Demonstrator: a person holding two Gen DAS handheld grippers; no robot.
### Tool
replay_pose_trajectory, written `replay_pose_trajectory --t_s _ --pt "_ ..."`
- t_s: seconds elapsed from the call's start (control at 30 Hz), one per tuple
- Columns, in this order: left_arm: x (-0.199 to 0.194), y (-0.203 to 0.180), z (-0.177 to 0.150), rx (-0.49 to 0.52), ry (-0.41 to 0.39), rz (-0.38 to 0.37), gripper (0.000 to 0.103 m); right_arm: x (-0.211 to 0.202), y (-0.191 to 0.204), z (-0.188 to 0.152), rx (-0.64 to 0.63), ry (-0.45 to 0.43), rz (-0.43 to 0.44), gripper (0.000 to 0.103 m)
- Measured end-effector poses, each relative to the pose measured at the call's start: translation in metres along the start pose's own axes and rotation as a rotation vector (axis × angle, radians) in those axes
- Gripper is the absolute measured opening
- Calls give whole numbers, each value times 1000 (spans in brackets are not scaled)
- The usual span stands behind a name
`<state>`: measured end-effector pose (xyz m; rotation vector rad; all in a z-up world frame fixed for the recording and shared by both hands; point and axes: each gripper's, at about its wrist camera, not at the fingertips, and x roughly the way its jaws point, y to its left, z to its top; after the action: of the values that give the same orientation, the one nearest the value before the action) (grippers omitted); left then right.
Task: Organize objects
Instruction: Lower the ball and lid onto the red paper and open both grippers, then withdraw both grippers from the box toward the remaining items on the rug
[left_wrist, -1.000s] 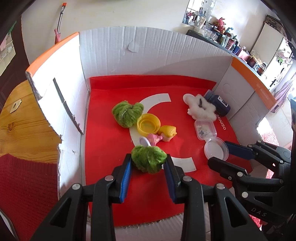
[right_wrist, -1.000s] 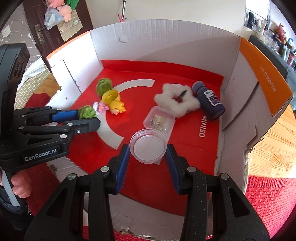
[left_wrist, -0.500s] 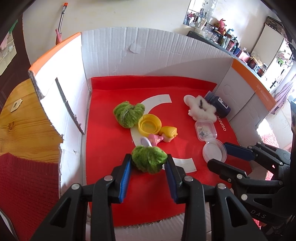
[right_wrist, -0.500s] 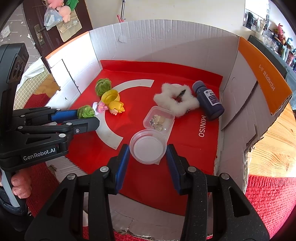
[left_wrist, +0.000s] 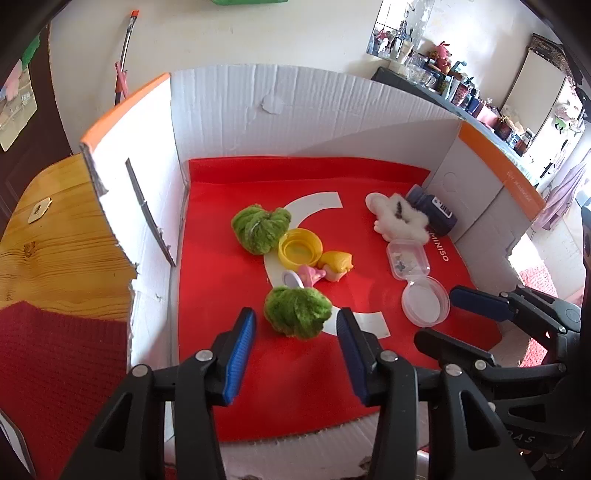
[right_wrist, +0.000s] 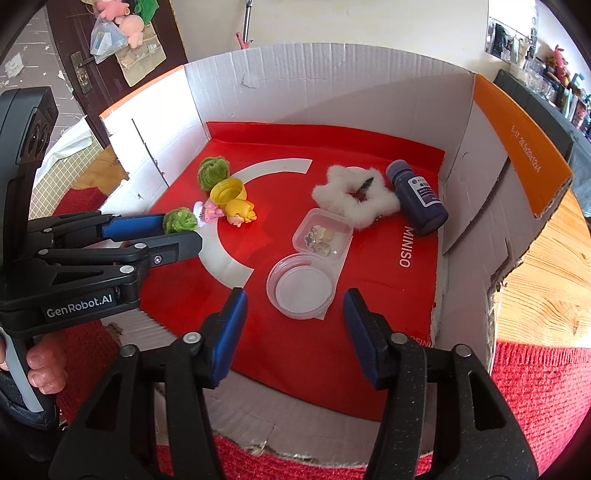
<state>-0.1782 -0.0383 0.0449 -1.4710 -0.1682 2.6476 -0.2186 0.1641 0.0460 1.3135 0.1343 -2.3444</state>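
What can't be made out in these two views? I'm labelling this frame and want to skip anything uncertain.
- Small pieces inside the clear square box: too small to identify in either view.
- Label text on the dark purple bottle: too small and blurred in the right wrist view.
- Pink figurine: in the right wrist view, partly hidden behind the left hand-held gripper and the green pom-pom.

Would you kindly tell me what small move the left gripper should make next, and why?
Probably ease the left gripper forward and close: its jaws stand open, and the nearer green pom-pom sits just ahead of the fingertips, centred between them but untouched.
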Motion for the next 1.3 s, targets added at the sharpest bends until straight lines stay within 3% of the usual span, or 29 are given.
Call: replay_pose_trajectory --t_s 0.27,0.4,0.9,1.3 --pt "-10 -6 -2 3 -26 0 55 -14 7 -4 -7 -26 0 62" --pt "-17 -7 -4 -2 -48 11 65 -21 11 -9 -13 -38 -2 63" --pt "-43 -6 -20 -17 -97 16 82 -48 29 -23 -35 -78 -14 79" --pt "-57 -9 -33 -22 -120 25 90 -70 36 -38 -33 -121 -17 91"
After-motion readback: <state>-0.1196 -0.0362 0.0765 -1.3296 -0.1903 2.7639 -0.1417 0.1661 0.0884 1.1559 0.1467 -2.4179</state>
